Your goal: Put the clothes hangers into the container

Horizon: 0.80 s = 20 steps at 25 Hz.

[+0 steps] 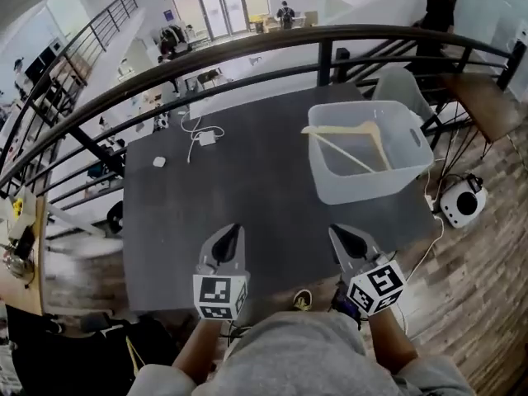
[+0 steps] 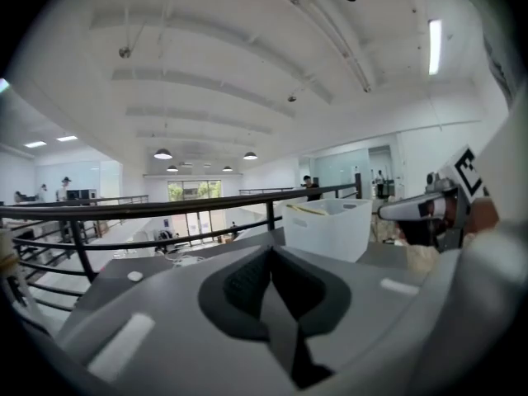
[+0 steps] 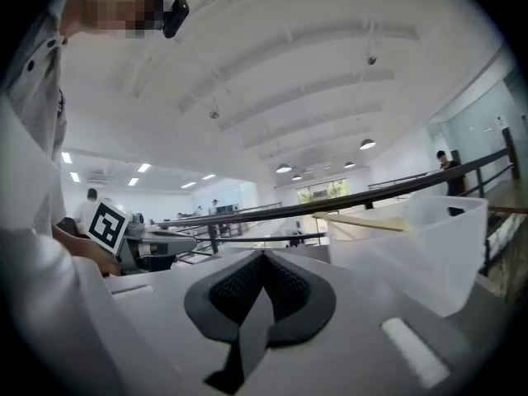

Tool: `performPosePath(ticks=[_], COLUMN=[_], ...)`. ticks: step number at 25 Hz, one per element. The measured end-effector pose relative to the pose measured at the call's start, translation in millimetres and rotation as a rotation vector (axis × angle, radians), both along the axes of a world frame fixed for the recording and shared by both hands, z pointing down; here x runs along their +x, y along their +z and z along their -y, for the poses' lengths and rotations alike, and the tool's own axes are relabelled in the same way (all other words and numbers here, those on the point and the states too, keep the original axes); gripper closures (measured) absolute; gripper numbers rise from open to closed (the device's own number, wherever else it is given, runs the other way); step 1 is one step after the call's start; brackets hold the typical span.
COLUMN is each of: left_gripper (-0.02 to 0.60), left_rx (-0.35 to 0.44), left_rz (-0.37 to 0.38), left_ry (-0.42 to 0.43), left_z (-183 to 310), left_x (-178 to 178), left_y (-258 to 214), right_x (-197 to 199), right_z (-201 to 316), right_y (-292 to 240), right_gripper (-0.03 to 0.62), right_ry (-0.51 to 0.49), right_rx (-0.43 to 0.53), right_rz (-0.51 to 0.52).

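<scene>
A translucent white container point(image 1: 396, 167) stands at the right back of the dark table point(image 1: 247, 188). Pale wooden clothes hangers point(image 1: 351, 136) lie inside it, leaning against its walls. My left gripper point(image 1: 234, 229) and right gripper point(image 1: 335, 230) hover side by side over the table's near edge, both shut with nothing between the jaws. In the left gripper view the container point(image 2: 328, 226) stands ahead to the right, and the left gripper's point(image 2: 269, 280) pads meet. In the right gripper view a hanger point(image 3: 363, 221) pokes above the container's rim point(image 3: 429, 238), close on the right of the shut right gripper point(image 3: 262, 291).
A white charger with a cable point(image 1: 205, 137) and a small white object point(image 1: 159, 162) lie at the table's far left. A black railing point(image 1: 247, 49) runs behind the table. A white device point(image 1: 462, 200) sits on the wooden floor to the right, near a chair point(image 1: 483, 101).
</scene>
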<state>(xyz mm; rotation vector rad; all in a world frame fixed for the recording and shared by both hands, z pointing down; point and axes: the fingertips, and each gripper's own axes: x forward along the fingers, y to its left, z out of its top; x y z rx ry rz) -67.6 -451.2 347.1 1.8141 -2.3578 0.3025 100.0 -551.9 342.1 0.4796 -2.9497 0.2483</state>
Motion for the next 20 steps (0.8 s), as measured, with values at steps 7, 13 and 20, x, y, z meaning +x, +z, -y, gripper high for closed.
performPosePath(ticks=[7,13,20], left_gripper=[0.569,0.569,0.568], left_rx=[0.037,0.023,0.01], left_rz=[0.02,-0.017,-0.04], left_ry=[-0.344,-0.821,-1.225], left_z=[-164.5,-370.9,-570.2], left_x=[-89.0,-114.2,-66.1], left_y=[-3.5,18.2,30.9], right_x=[-148.5,-250.0,-268.5], right_z=[-125.4,-301.6,-507.9], right_y=[-3.6,7.8,16.8], right_gripper=[0.595,0.595,0.595], right_ry=[-0.393,-0.866,-1.273], right_rx=[0.003,-0.038,-0.078], right_rz=[0.036,0.026,-0.002])
